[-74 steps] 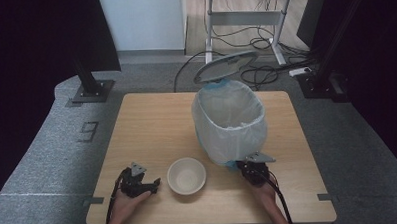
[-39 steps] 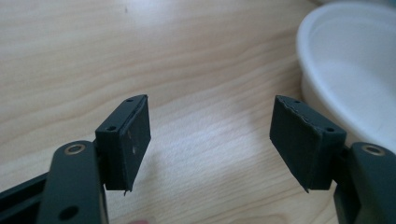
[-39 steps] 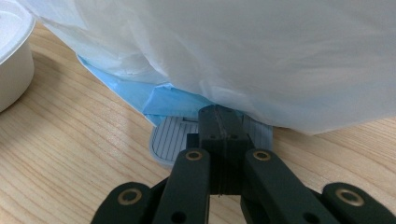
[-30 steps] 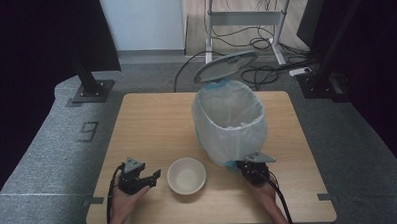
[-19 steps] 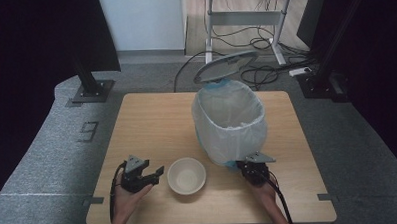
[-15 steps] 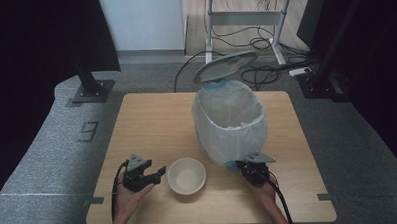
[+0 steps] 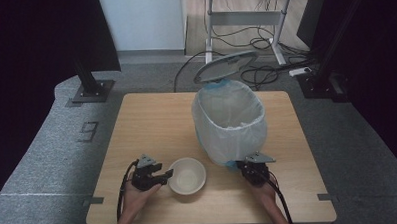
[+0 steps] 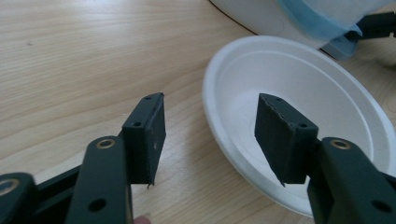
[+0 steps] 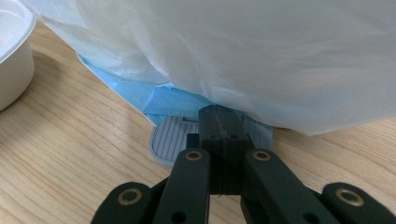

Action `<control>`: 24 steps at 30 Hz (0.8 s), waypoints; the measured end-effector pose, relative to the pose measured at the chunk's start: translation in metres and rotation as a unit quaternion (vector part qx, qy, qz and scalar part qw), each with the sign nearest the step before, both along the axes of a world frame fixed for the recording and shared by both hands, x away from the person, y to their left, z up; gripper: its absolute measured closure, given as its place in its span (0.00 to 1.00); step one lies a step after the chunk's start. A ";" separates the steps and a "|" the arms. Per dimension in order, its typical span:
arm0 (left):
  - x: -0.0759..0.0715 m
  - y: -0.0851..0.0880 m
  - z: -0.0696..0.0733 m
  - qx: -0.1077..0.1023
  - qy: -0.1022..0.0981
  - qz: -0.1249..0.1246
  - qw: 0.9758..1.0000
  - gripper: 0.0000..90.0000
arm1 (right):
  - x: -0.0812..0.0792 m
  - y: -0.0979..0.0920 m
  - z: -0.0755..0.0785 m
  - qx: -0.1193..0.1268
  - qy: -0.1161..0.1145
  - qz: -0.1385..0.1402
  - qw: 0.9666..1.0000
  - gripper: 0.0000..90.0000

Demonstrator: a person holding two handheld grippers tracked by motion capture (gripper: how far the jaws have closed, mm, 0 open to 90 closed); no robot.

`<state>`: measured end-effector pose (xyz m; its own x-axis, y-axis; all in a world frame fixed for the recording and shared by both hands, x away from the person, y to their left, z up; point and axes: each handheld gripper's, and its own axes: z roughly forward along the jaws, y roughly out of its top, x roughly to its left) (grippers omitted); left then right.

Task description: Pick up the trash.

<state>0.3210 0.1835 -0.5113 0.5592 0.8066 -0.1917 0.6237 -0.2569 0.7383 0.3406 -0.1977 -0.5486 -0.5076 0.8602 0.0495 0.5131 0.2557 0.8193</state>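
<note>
White foam-like bowl sits upright at the table's near edge, opening up, round so no long axis. My left gripper straddles its near rim: one jaw outside, one over the inside, half-wide & just been closing, pads not yet pressing. L hand is nearer. My right gripper is clamped tight, tips pressing the bin's pedal.

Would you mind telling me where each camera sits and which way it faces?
High view: above the person's side, facing forward and down on the table; forearms, both hands.
Left gripper view: on the left gripper, facing its jaws astride the bowl rim.
Right gripper view: on the right gripper, jaws together on the bin pedal.
Shared: all three show bowl and bin.
</note>
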 end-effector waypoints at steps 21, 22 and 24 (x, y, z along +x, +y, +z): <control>0.002 0.004 -0.012 -0.004 0.023 -0.015 1.000 0.86 | 0.000 0.000 0.000 -0.003 -0.002 0.002 1.000 1.00; 0.003 0.005 -0.012 -0.008 0.023 -0.014 1.000 0.87 | 0.000 0.000 0.000 -0.003 -0.002 0.002 1.000 1.00; 0.003 0.006 -0.011 -0.014 0.023 -0.011 1.000 0.88 | 0.000 0.000 0.000 -0.003 -0.002 0.002 1.000 1.00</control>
<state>0.3238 0.1898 -0.5225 0.5673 0.7878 -0.2401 0.6517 -0.2512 0.7156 0.3403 -0.1974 -0.5486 -0.5111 0.8585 0.0415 0.5081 0.2628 0.8202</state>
